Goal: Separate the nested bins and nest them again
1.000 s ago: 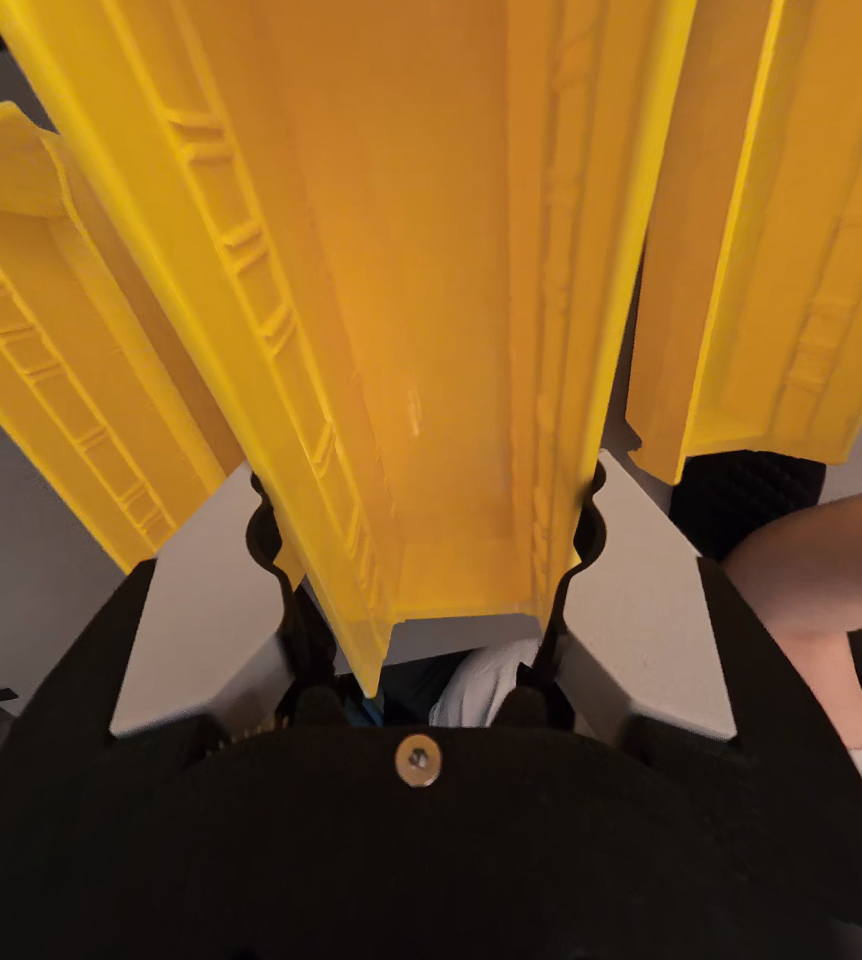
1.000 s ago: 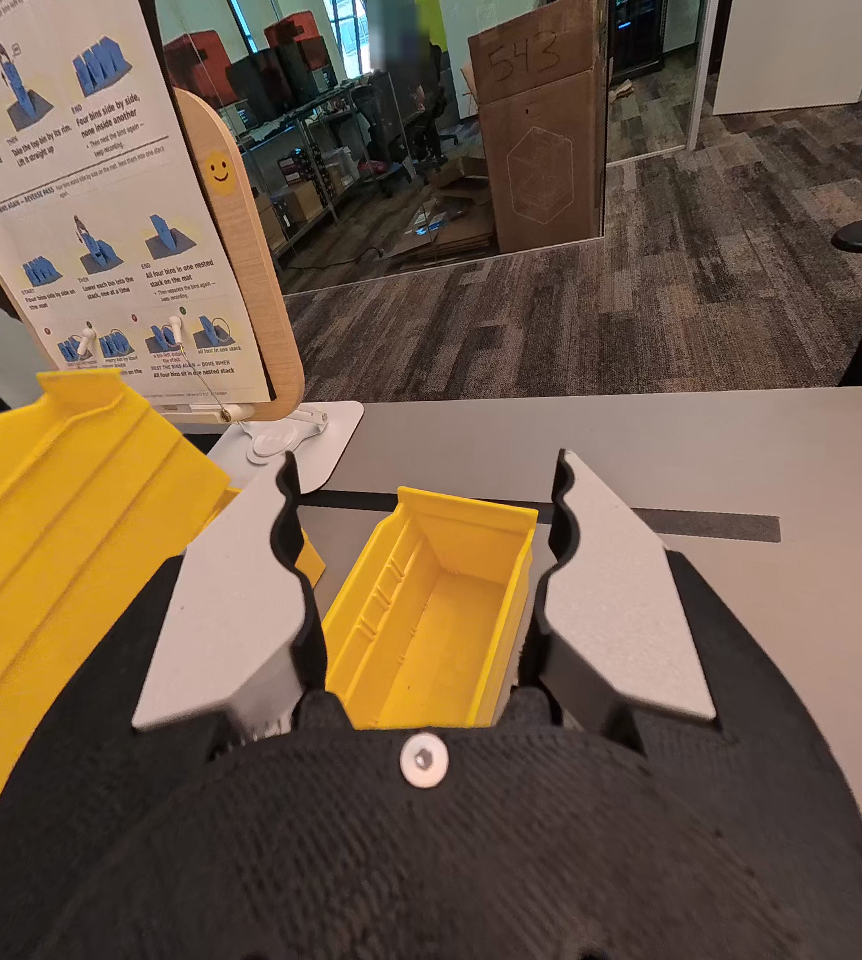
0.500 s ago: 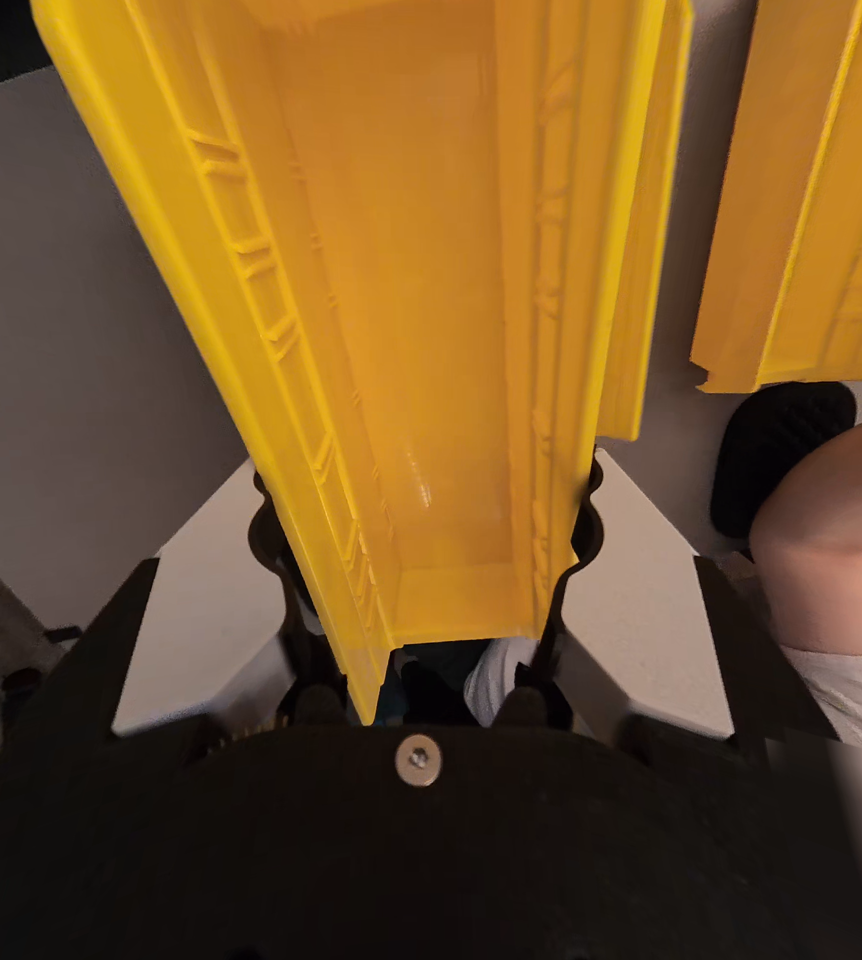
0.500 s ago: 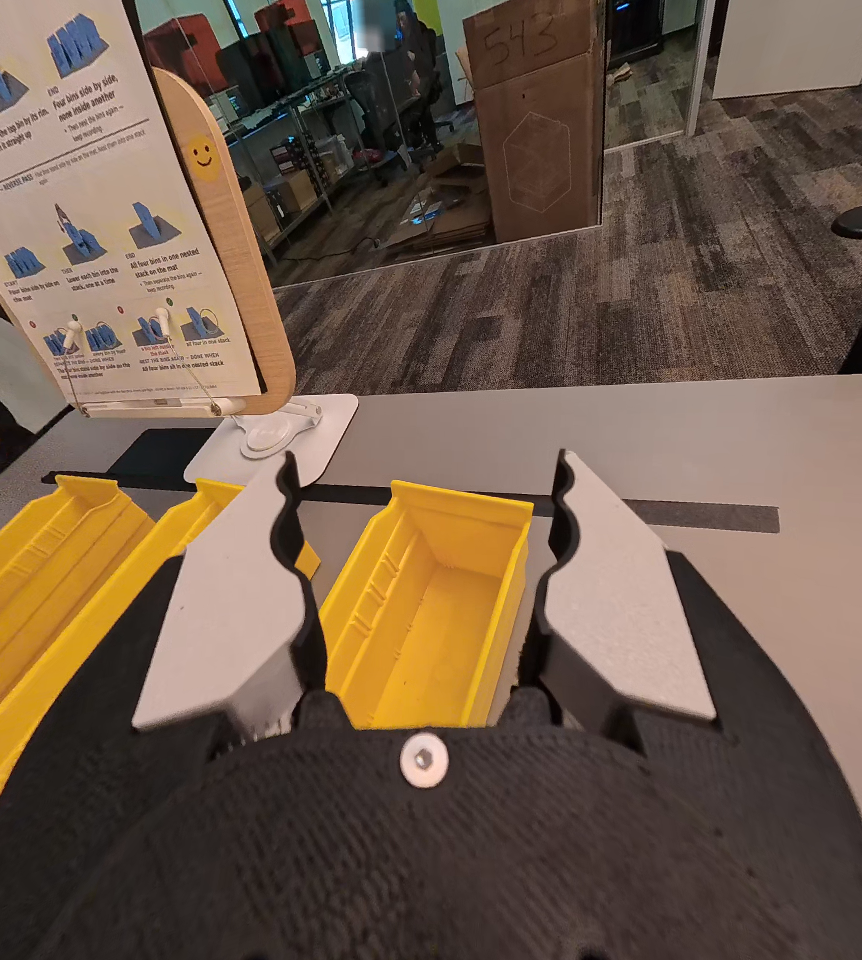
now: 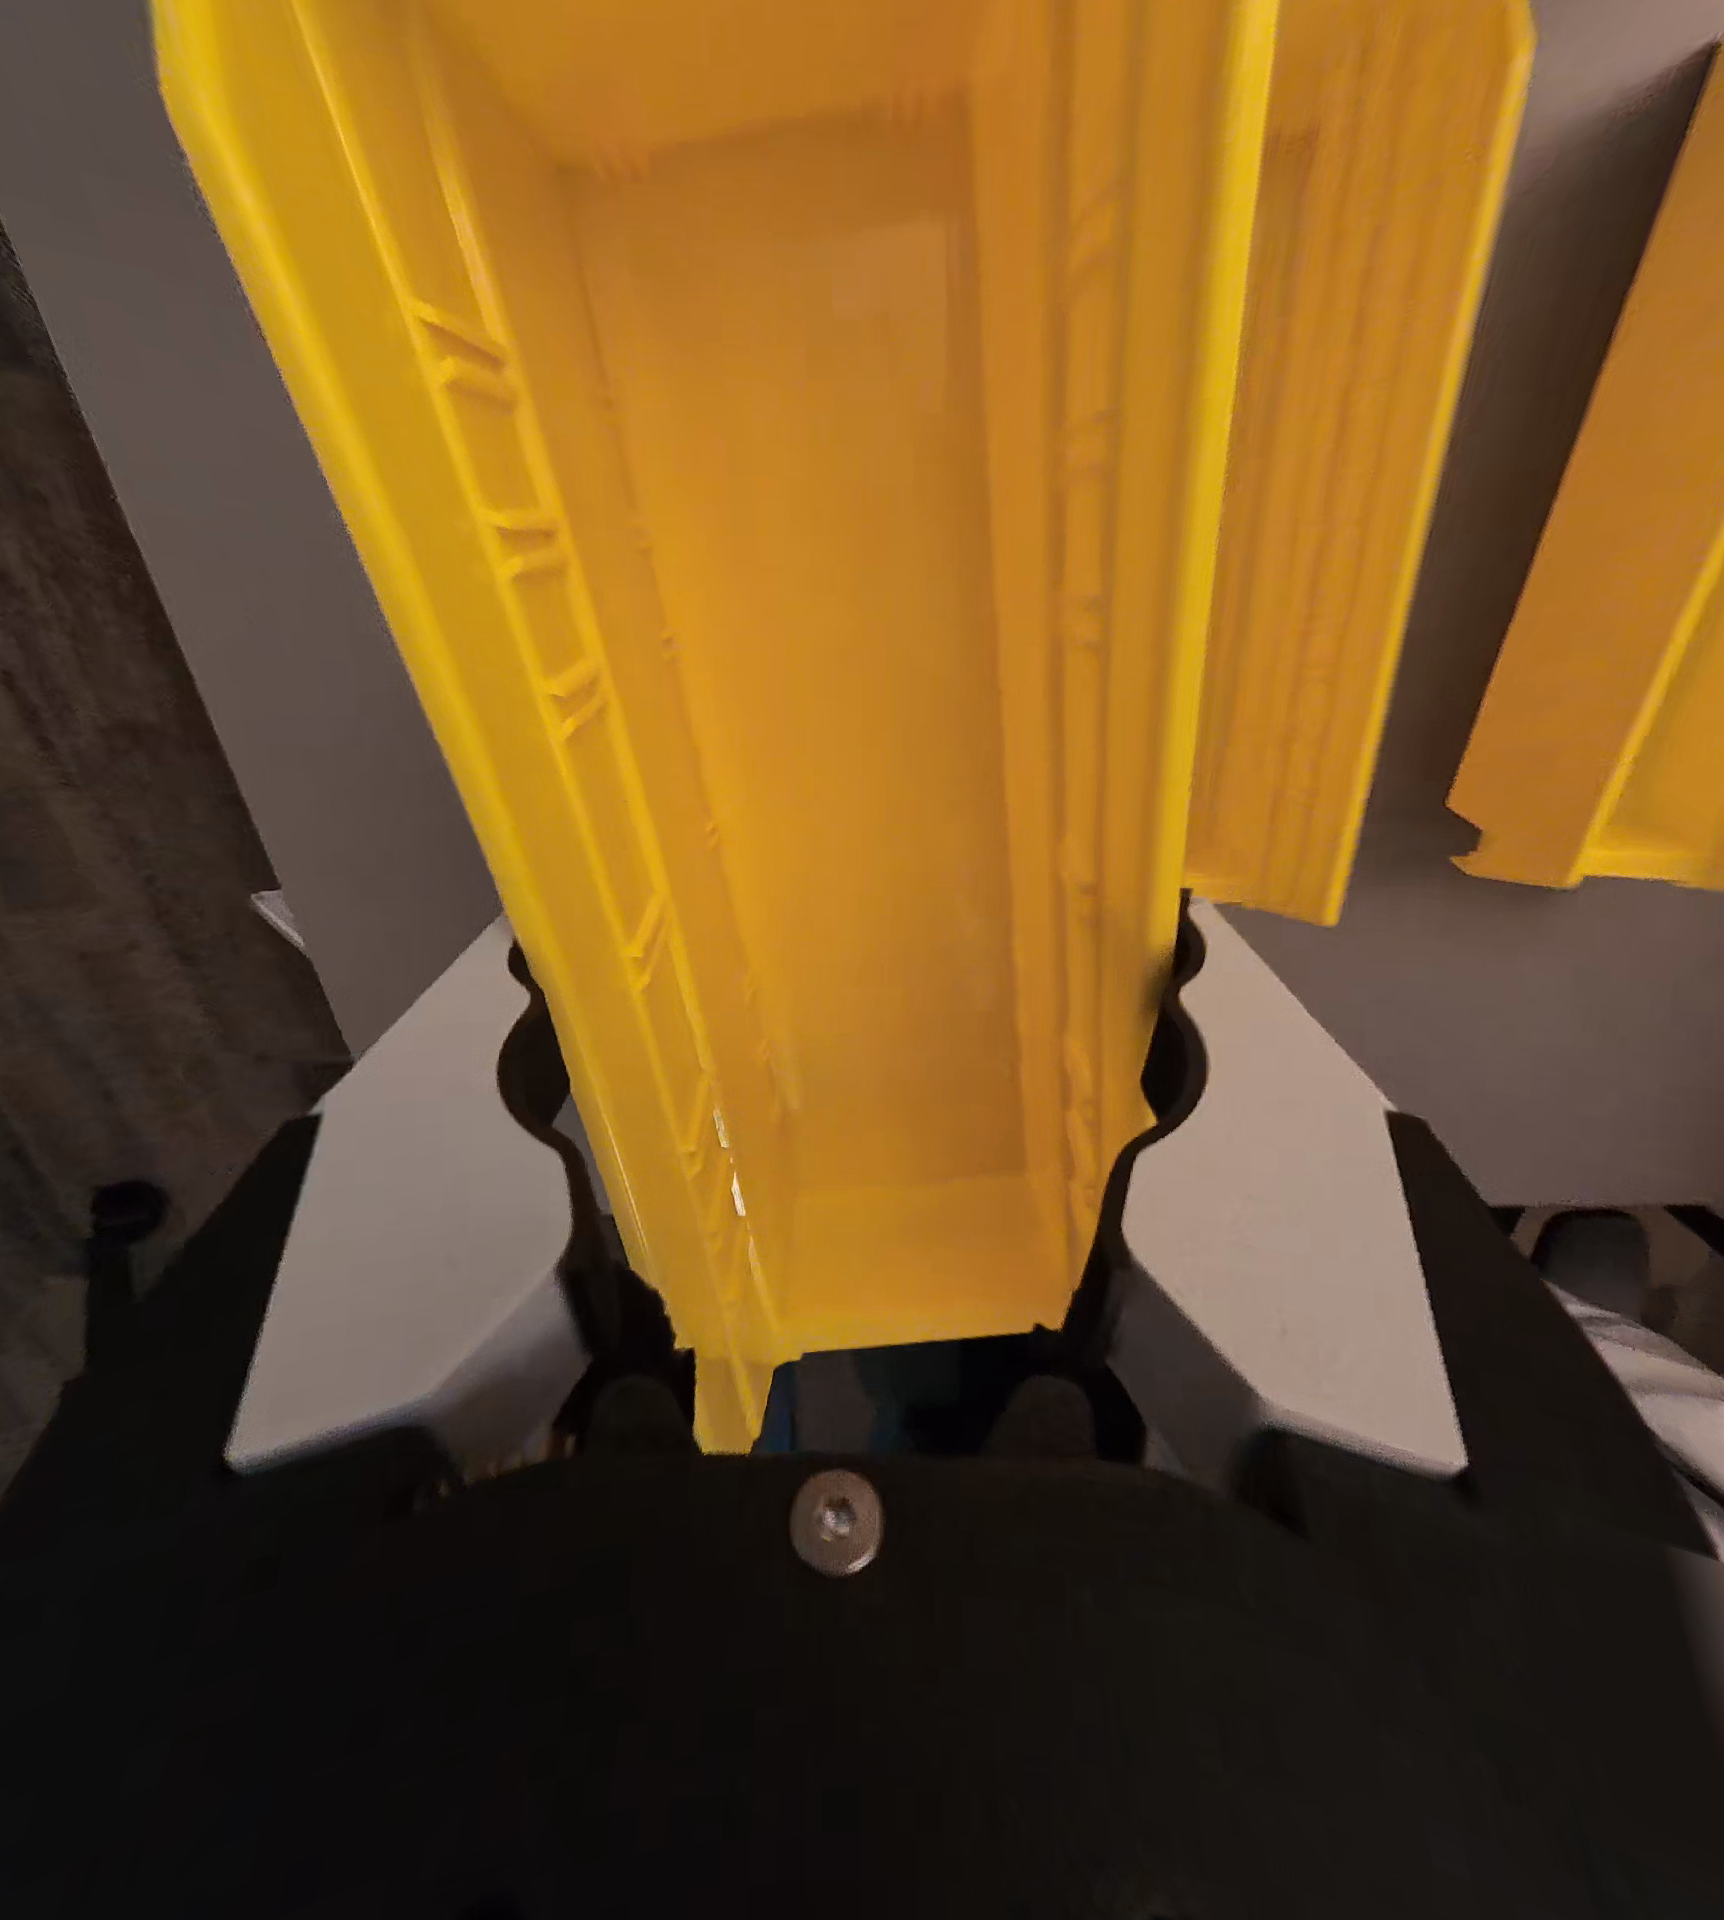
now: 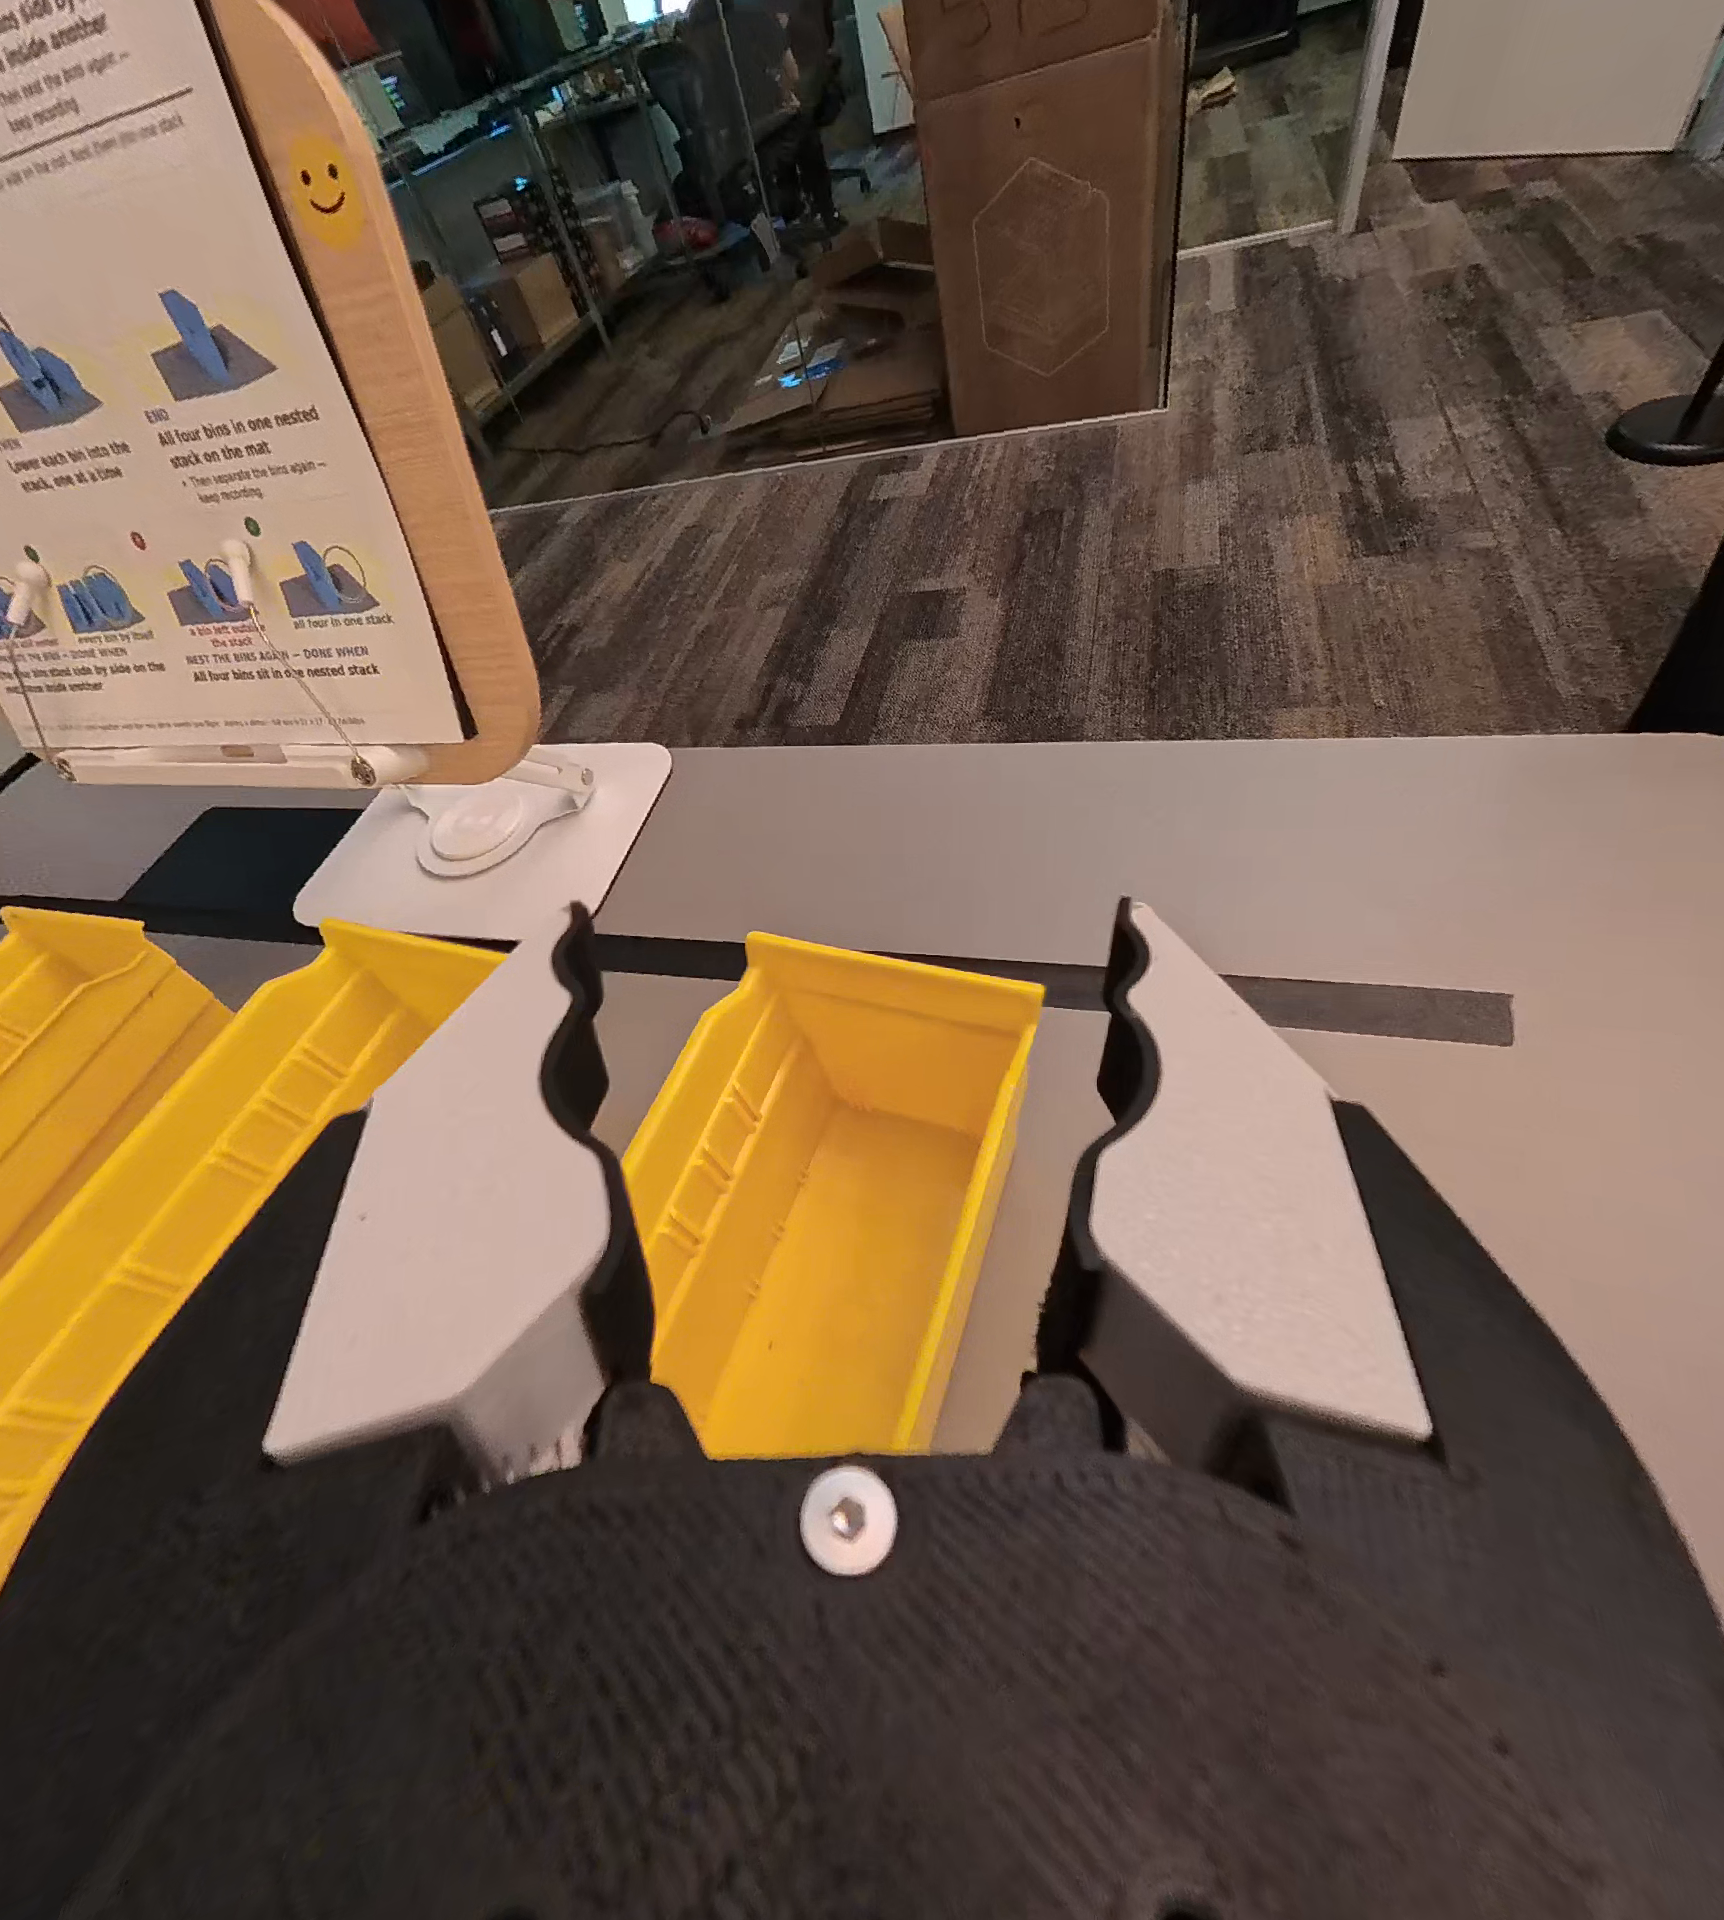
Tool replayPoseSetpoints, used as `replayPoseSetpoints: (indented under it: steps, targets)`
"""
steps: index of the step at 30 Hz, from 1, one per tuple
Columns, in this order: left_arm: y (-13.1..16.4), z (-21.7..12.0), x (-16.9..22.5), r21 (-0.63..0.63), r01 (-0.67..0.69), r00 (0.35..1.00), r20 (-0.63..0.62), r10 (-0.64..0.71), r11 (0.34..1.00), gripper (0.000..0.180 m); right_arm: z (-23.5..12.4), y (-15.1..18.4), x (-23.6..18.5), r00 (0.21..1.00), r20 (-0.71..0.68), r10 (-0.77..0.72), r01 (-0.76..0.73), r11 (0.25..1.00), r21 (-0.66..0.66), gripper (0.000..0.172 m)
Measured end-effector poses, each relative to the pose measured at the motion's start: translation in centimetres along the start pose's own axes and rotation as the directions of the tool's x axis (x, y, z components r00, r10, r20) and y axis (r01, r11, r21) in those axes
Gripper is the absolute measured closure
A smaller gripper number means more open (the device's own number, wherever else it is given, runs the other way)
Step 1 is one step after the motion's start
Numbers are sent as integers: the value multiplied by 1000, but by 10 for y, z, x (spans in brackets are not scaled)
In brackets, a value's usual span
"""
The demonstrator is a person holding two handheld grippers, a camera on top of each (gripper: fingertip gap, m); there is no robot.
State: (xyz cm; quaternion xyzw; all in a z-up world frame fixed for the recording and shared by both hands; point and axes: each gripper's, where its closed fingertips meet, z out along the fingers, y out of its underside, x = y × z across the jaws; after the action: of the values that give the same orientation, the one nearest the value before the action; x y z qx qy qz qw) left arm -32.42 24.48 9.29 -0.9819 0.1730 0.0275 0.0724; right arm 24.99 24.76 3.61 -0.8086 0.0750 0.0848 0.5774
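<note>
Your left gripper (image 5: 842, 1039) is clamped across a yellow bin (image 5: 816, 675), with both black pads (image 5: 1164, 1049) pressed against its long side walls near the close end. It looks like you're carrying it above the grey table (image 5: 1585, 987), though how high is hard to tell from this angle. Just to its right sits a second bin (image 5: 1346, 499), with another one (image 5: 1668, 665) further right.

Your right gripper (image 6: 847, 1122) is spread wide and grasping nothing. A single yellow bin (image 6: 837, 1195) stands on the table (image 6: 1253, 862) between the fingers, and there's daylight between the right finger (image 6: 1201, 1143) and the bin wall, so it isn't holding it. The left finger's contact is hidden. Off to your left in that view are 2 more bins, (image 6: 37, 1049) and (image 6: 245, 1143), lying side by side in front of the instruction board (image 6: 162, 416).

Progress: I count 4 bins, none visibly sitting inside another, so my read is that the separating half is basically done. The exception is the one in your left grasp, which is either about to be set down as the last of the row or is the first to go back in. I can't tell which. Either way nesting looks like it's all still ahead: 3 bins to drop into a base one.
</note>
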Motion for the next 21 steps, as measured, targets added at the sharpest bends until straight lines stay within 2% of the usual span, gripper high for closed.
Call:
replayPoseSetpoints:
  steps: [6,10,21]
  targets:
    - [6,57,-53,-6,47,999,9,-47,999,67,-5,-5,6,1000,-18,6,-6,1000,19,74]
    - [9,93,-73,-19,70,998,0,-70,997,67,-5,-6,3,1000,-21,-7,7,1000,18,73]
    - [10,167,-74,-78,58,997,-48,-62,995,67,1,1,3,999,-40,-32,32,999,-13,73]
